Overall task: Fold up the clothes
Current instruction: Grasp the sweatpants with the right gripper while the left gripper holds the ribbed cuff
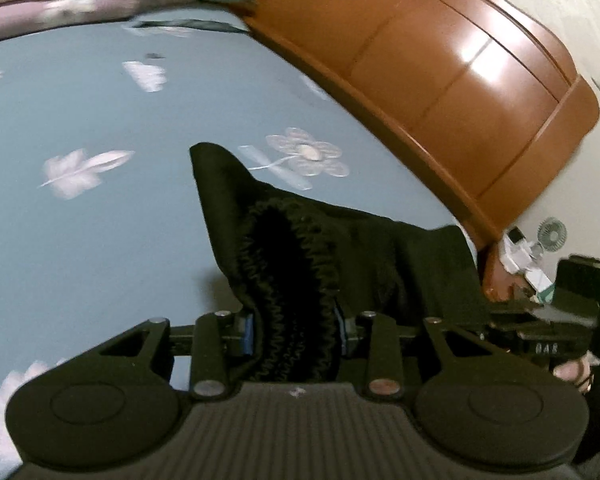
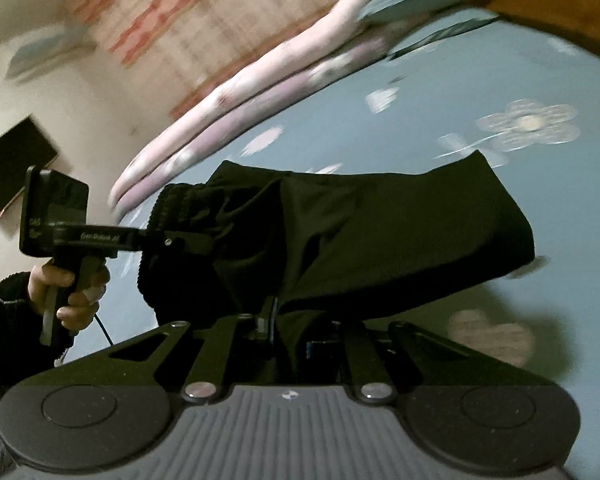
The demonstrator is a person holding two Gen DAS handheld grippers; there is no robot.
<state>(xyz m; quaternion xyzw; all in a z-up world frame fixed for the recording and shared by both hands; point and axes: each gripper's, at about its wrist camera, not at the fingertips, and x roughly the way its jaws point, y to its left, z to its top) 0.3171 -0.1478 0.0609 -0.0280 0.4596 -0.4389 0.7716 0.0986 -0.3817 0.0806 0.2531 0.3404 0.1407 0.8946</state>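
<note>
The black garment (image 1: 300, 240) is hanging lifted above the bed sheet (image 1: 80, 112), suspended between the two grippers. Its cloth is matte and soft, falling in loose folds. One edge carries a ribbed, gathered elastic band (image 1: 296, 300), crinkled into tight ridges.

The left gripper (image 1: 296, 332) is clamping this elastic band. Its blue-padded fingers (image 1: 247, 334) are pressing in on the bunched band from both sides, with the thick fabric filling the gap between them. In the right wrist view, the same tool is appearing from the side, held by the person's left hand (image 2: 70, 292) in a dark knitted sleeve (image 2: 4, 320).

The right gripper (image 2: 290, 336) is gripping another part of the same upper edge. Its fingers are drawn close together with black cloth caught between them, though the fabric is hiding the pads themselves.

The garment's long axis is running roughly from gripper to gripper, side to side across both views. The held edge is facing the cameras, and the free end (image 2: 500, 216) is pointing away toward the headboard (image 1: 440, 80).

The sheet is smooth, pale blue, and printed with white flowers and leaves. The headboard is glossy orange-brown wood with a curved outline. Folded pink bedding (image 2: 260, 80) is lying at the far edge of the bed.
</note>
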